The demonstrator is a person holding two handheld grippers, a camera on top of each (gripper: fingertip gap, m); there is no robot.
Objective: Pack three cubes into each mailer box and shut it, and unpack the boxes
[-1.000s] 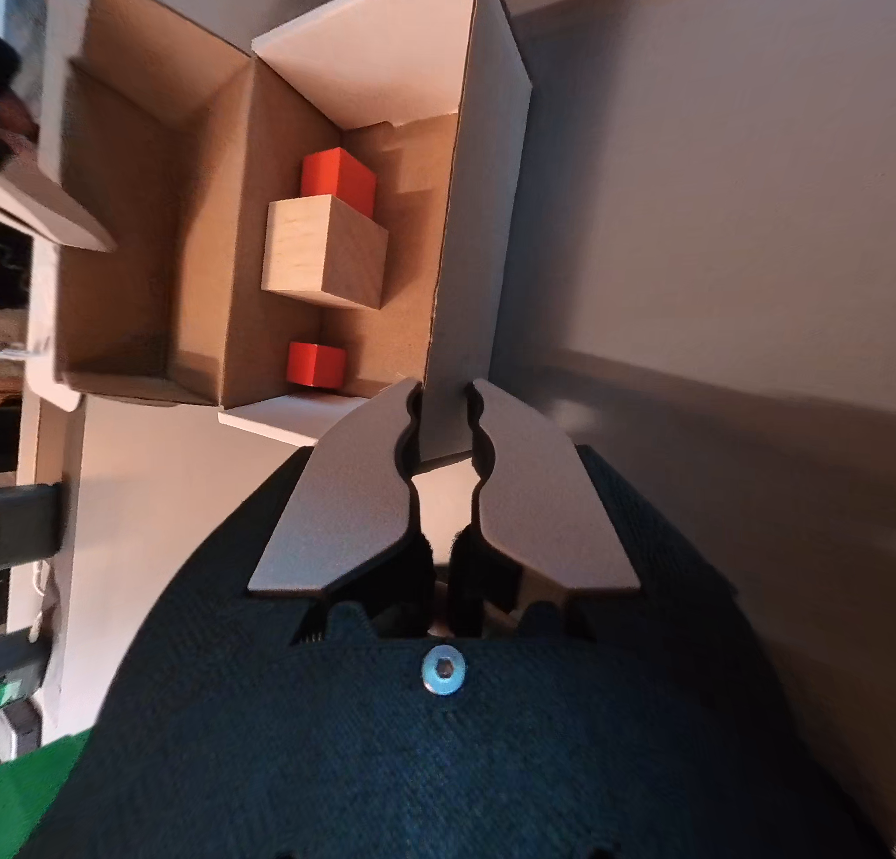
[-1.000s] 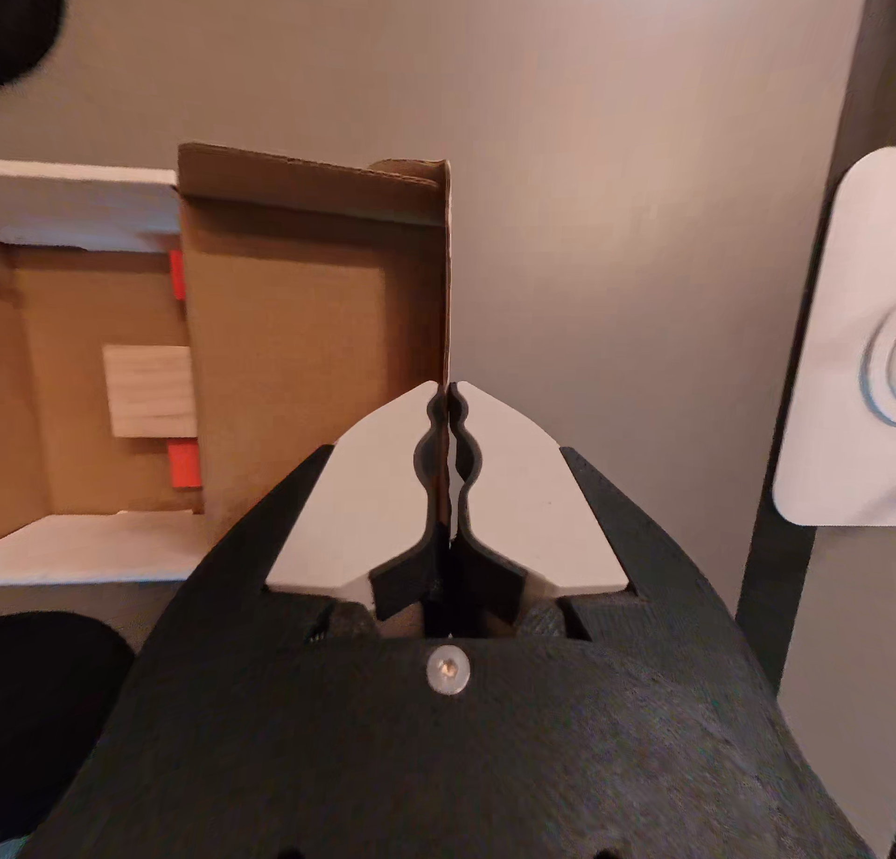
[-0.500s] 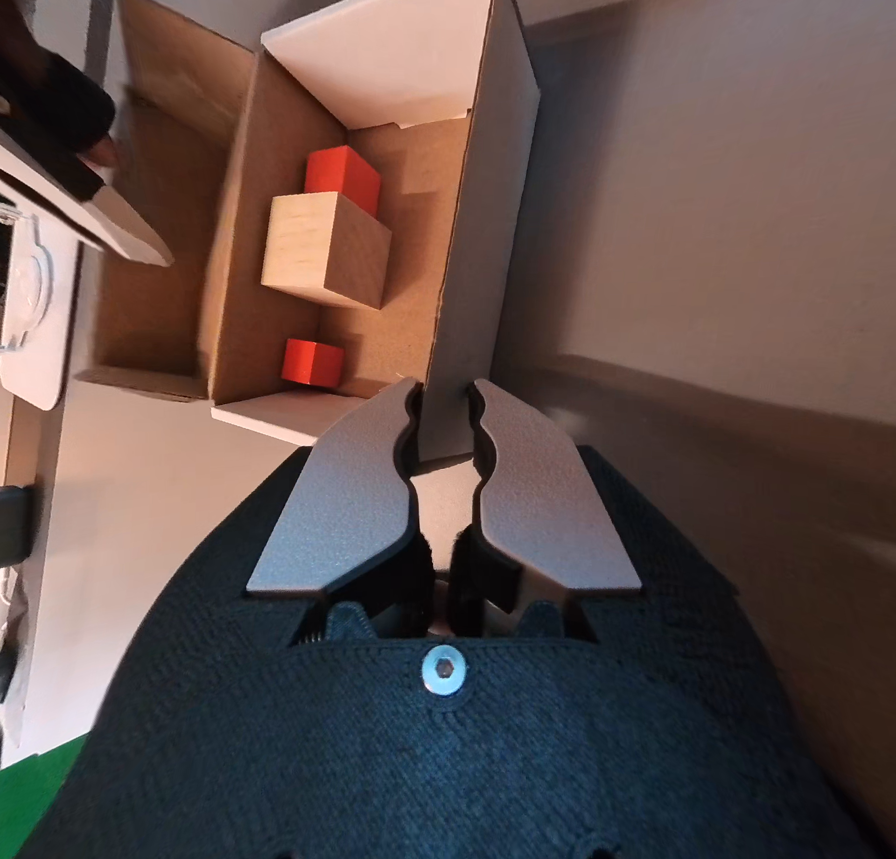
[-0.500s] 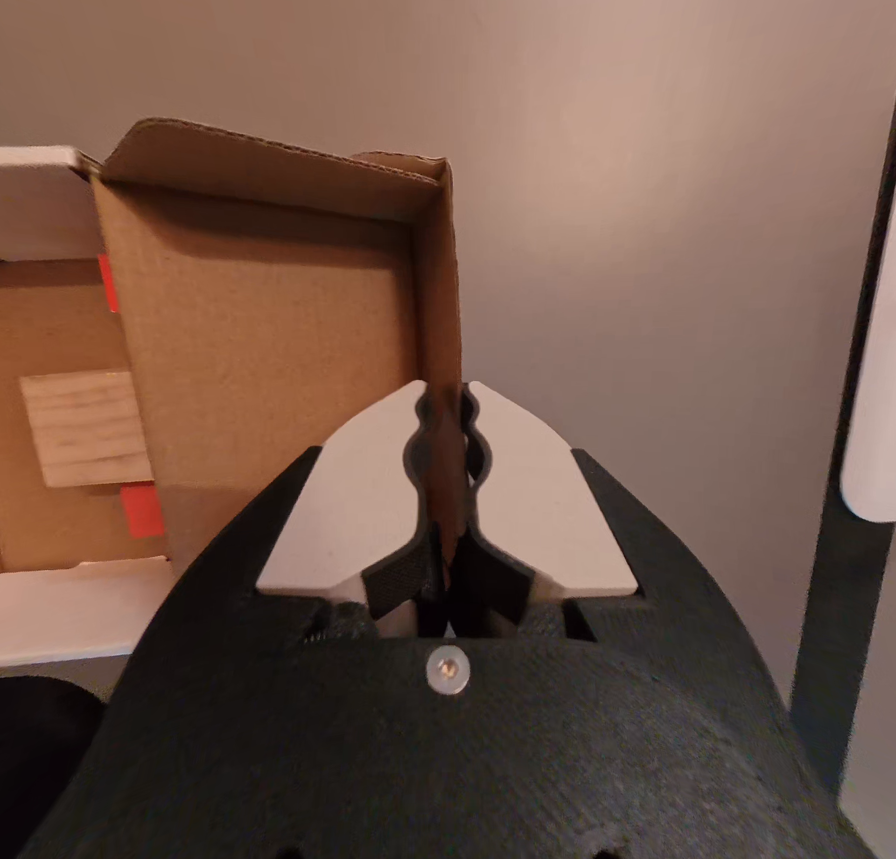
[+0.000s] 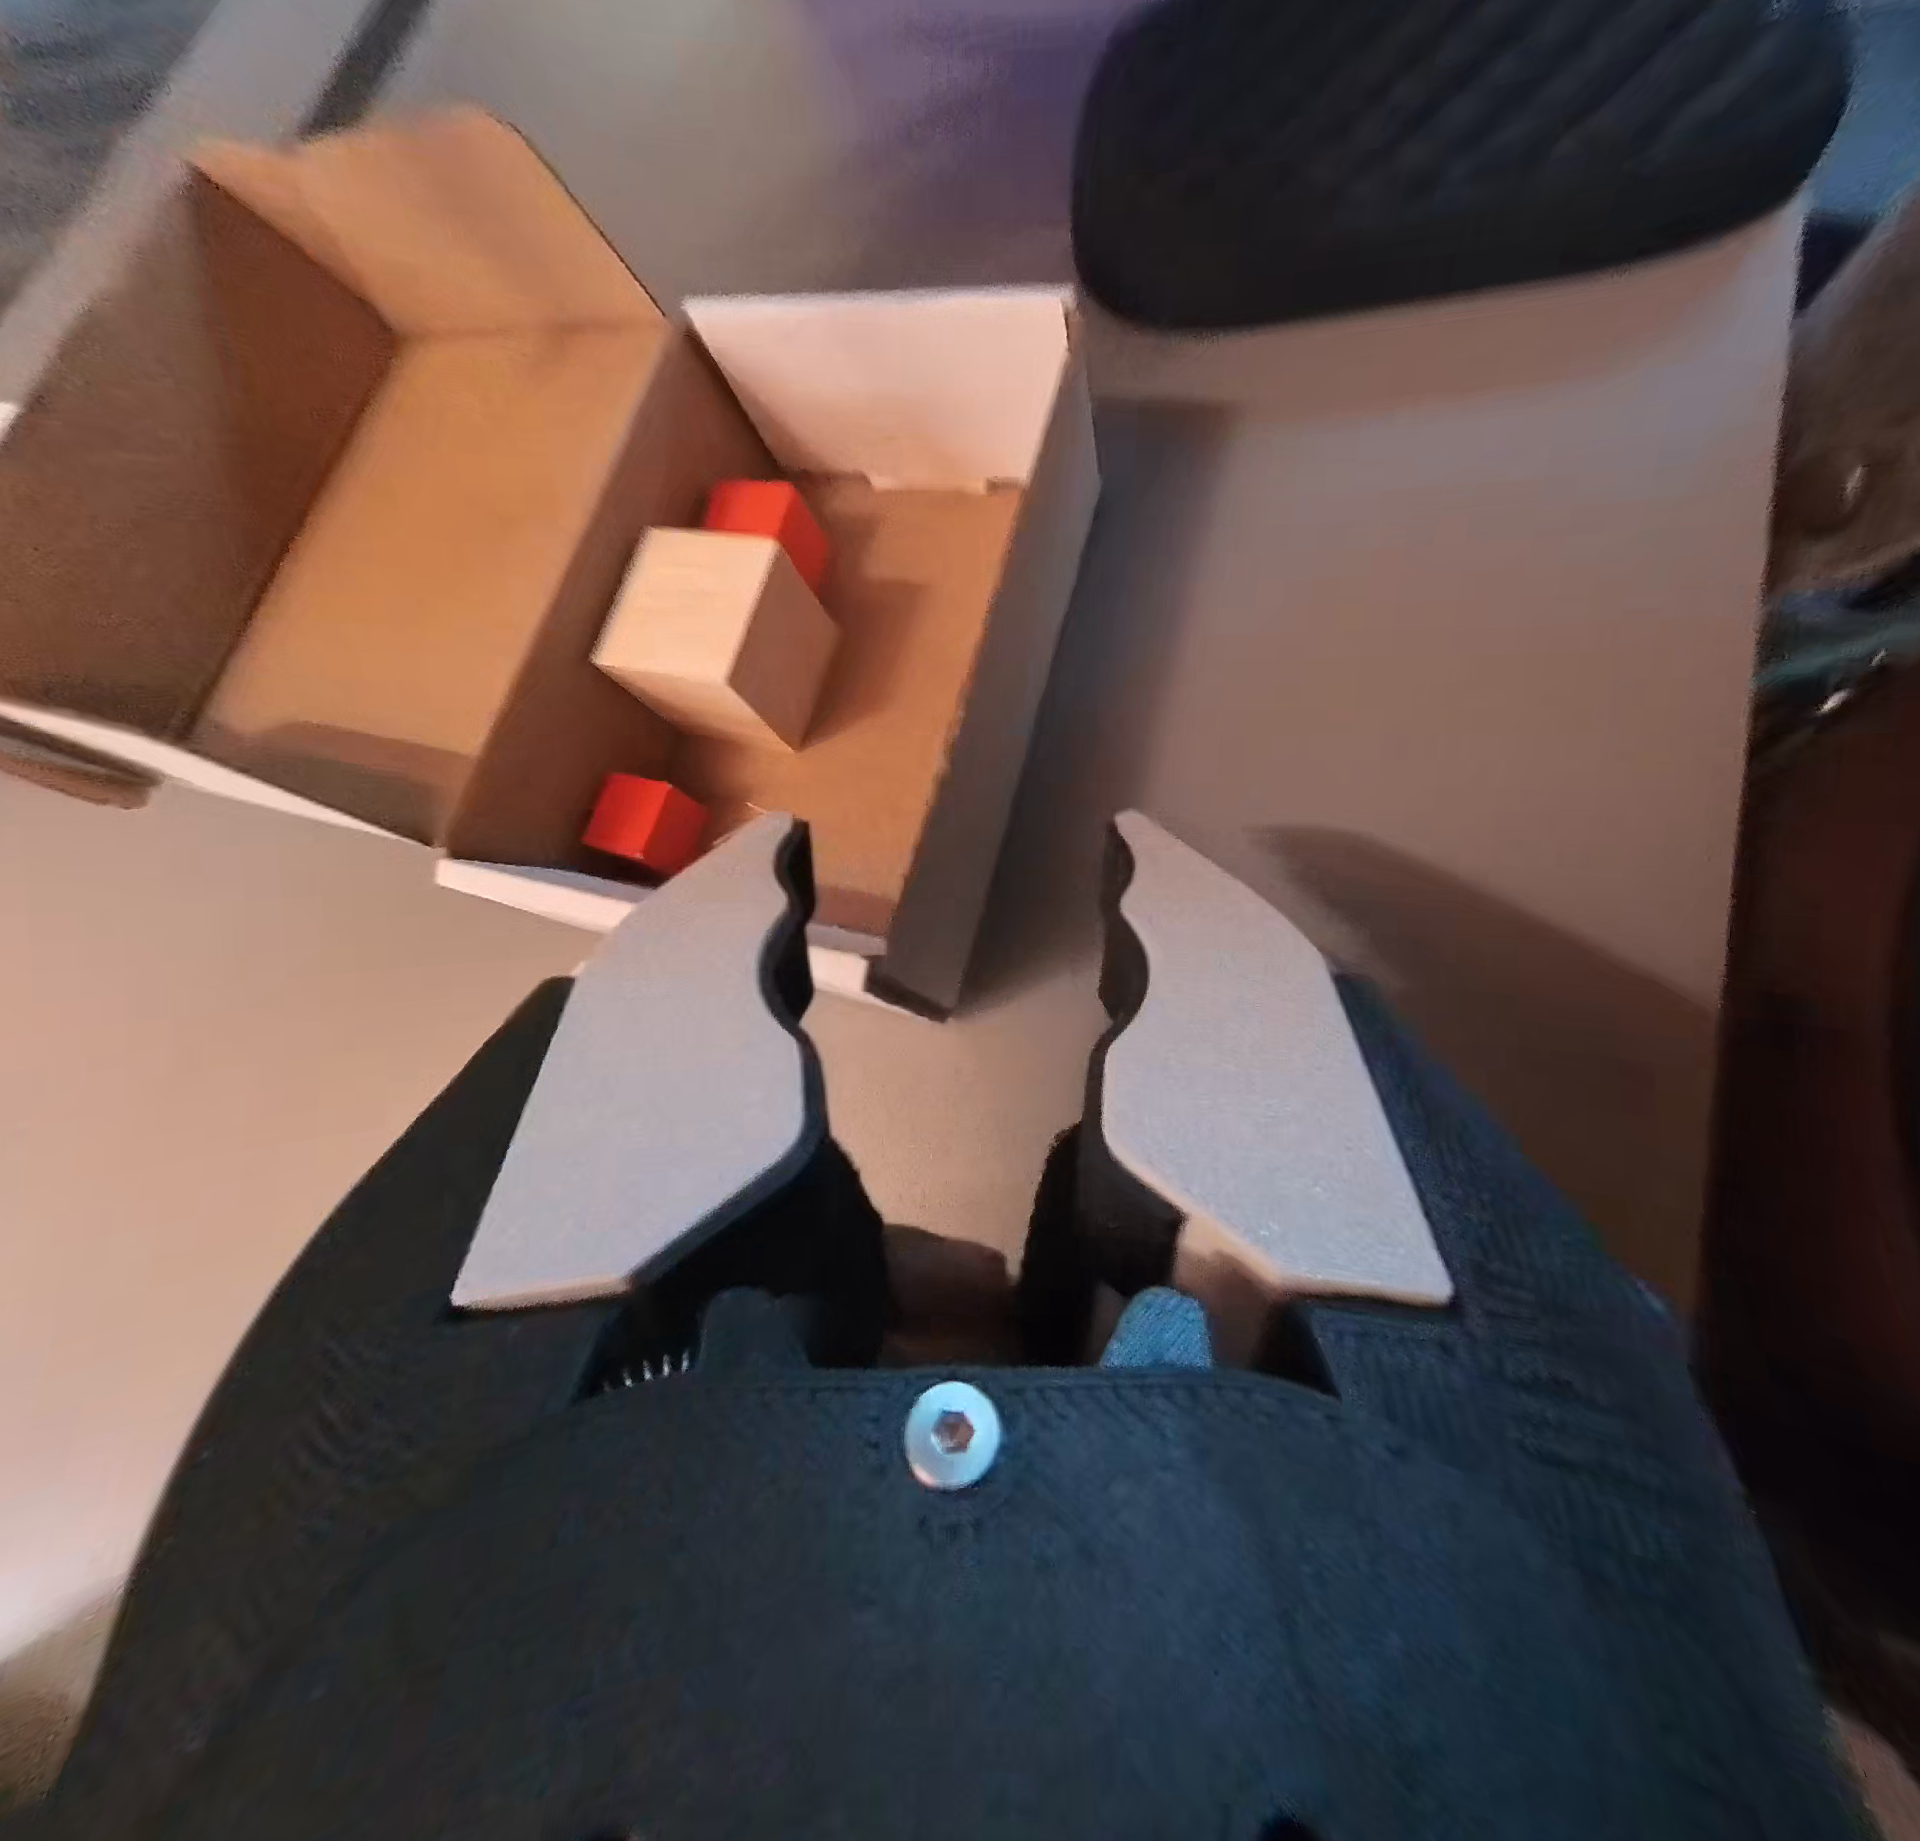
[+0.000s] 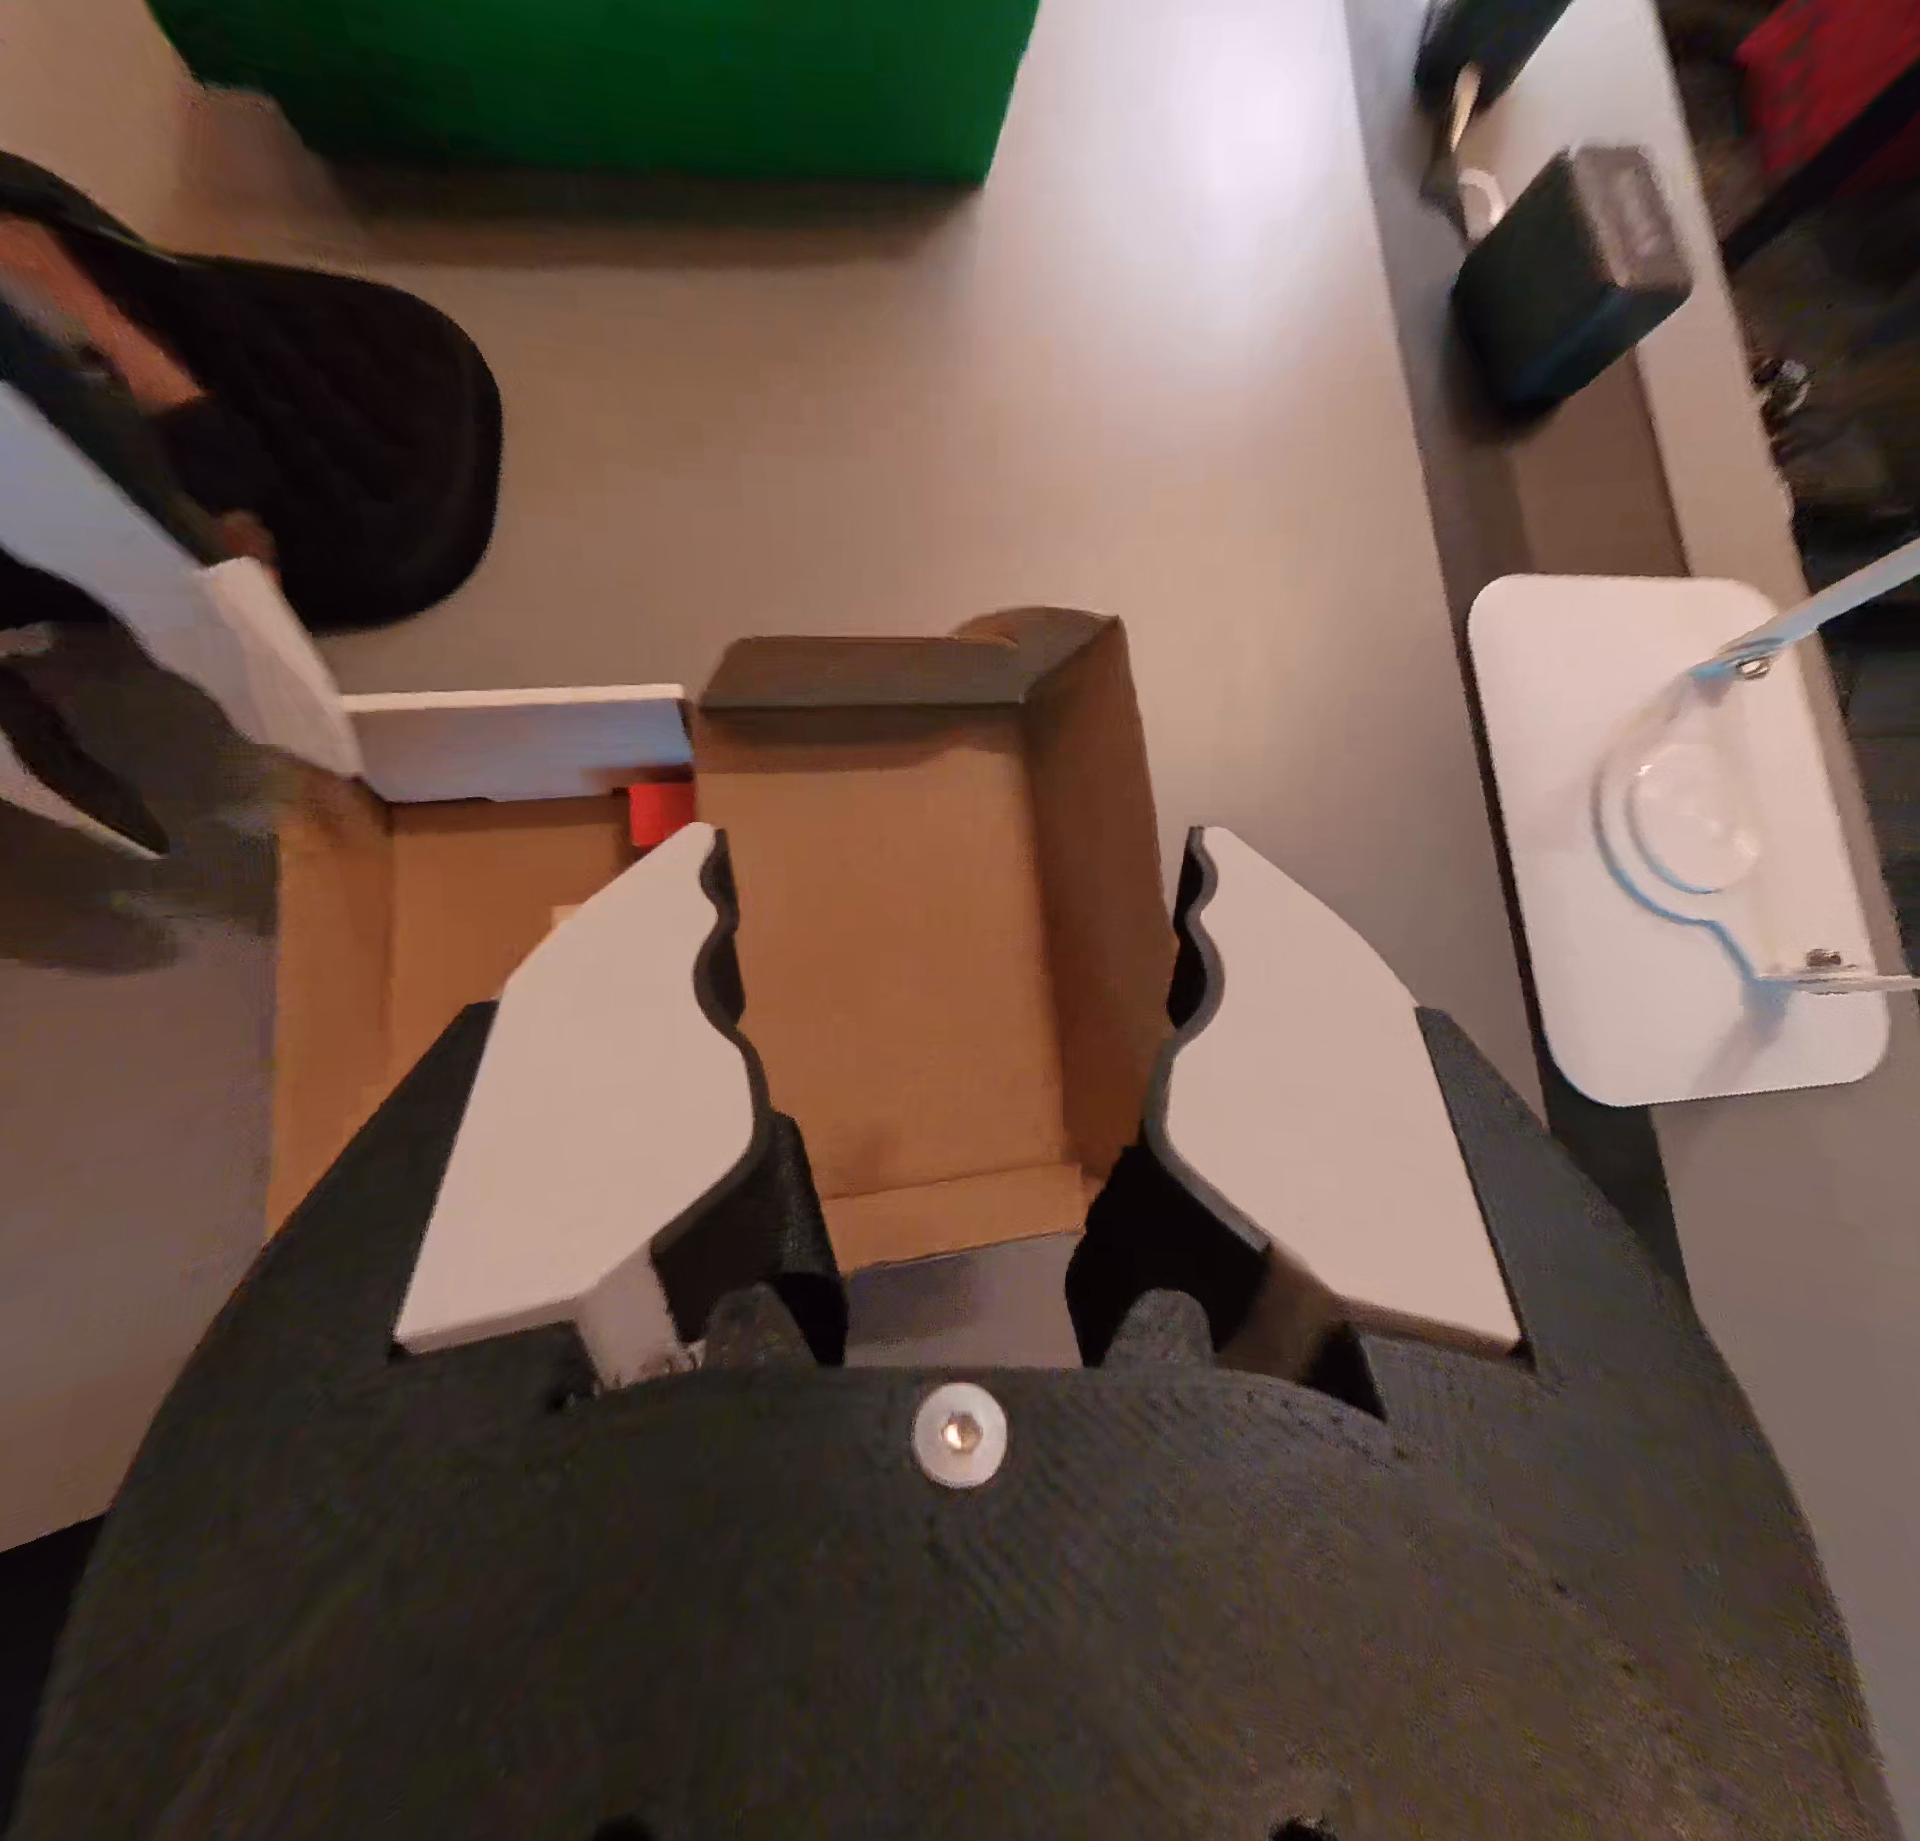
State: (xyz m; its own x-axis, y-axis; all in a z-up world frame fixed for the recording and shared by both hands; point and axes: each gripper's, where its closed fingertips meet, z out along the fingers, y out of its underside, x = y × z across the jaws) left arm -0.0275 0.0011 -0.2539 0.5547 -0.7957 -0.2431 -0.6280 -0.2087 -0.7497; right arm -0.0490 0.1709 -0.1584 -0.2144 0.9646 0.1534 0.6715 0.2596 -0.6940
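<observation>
An open cardboard mailer box (image 5: 997,700) lies on the grey table. Inside it are a pale wooden cube (image 5: 717,638) and two red cubes, one behind it (image 5: 769,518) and one in front (image 5: 644,820). My left gripper (image 5: 954,856) is open and empty, just short of the box's near right wall. My right gripper (image 6: 954,846) is open and empty above the box's flipped-open lid (image 6: 883,960). One red cube (image 6: 660,809) peeks out past its left finger. The right gripper also shows in the left wrist view (image 5: 1455,129), and the left gripper in the right wrist view (image 6: 208,441).
A green block (image 6: 582,46) stands at the table's far side. A white plate with a clear fitting (image 6: 1662,835) and a black case (image 6: 1569,274) lie to the right, along a table gap. Bare table surrounds the box. The pale wooden cube (image 5: 717,638) sits 7 centimeters or so from the ends of my left fingers.
Both grippers let go of the box walls they were pinching, opened, and drew back. The right gripper rose and now looks down on the lid.
</observation>
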